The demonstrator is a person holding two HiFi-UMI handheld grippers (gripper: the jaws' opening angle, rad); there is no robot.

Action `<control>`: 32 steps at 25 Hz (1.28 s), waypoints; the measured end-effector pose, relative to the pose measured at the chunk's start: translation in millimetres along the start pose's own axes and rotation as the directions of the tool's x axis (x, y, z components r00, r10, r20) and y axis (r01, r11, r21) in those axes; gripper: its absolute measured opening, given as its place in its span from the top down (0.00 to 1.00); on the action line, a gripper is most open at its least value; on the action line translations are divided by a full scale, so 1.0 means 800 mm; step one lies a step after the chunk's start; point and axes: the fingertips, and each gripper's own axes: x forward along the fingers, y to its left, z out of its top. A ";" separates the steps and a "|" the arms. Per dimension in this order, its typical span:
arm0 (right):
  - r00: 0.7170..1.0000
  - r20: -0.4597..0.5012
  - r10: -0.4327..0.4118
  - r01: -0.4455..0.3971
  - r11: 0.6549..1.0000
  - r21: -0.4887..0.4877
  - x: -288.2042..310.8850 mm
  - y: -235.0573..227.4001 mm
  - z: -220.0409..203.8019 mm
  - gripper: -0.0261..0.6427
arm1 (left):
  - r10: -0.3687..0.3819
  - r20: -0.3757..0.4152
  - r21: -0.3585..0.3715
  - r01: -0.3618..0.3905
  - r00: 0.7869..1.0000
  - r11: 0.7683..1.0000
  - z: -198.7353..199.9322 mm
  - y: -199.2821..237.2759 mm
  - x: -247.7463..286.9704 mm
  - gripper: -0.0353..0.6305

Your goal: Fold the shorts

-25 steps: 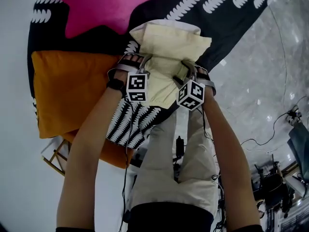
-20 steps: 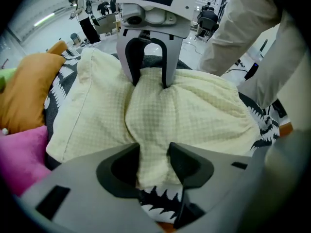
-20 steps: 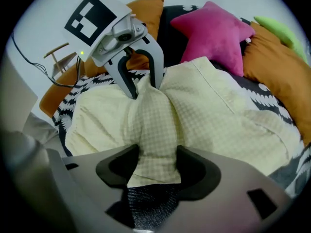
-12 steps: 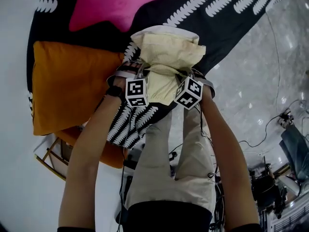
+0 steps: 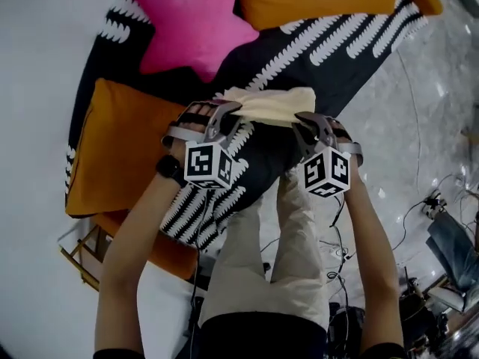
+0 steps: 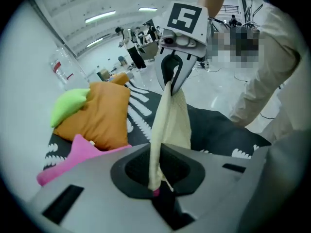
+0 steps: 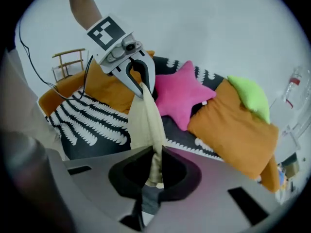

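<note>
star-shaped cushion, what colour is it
Bright pink. The star-shaped cushion shows best in the head view.

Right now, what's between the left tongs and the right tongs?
The shorts span the gap, pulled taut, left tongs and right tongs each shut on an end. Head view shows it; both gripper views confirm.

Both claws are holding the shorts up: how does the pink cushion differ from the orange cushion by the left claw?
The pink cushion is star-shaped; the orange cushion is a plain rectangle. The pink one lies beyond the shorts; the orange one lies beside the left claw, at the left edge of the blanket. The orange one looks larger. Both lie on that black-and-white blanket.
</note>
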 end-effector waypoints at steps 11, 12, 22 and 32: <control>0.937 0.049 -0.345 0.348 0.930 -0.119 -0.025 -0.132 0.038 0.90 | 0.289 0.046 0.014 -0.289 0.956 0.957 0.043 0.114 0.004 0.88; 0.936 0.043 -0.349 0.351 0.926 -0.139 -0.011 -0.117 0.026 0.90 | 0.280 0.043 0.022 -0.281 0.959 0.959 0.033 0.096 0.015 0.88; 0.994 -0.071 -0.078 0.064 0.983 -0.173 0.091 0.126 -0.081 0.89 | 0.042 -0.046 0.045 -0.040 0.998 0.998 -0.076 -0.139 0.071 0.87; 0.992 -0.031 0.121 -0.119 0.992 0.051 0.114 0.273 -0.039 0.88 | 0.021 -0.076 0.061 -0.017 0.997 0.998 -0.149 -0.195 0.051 0.80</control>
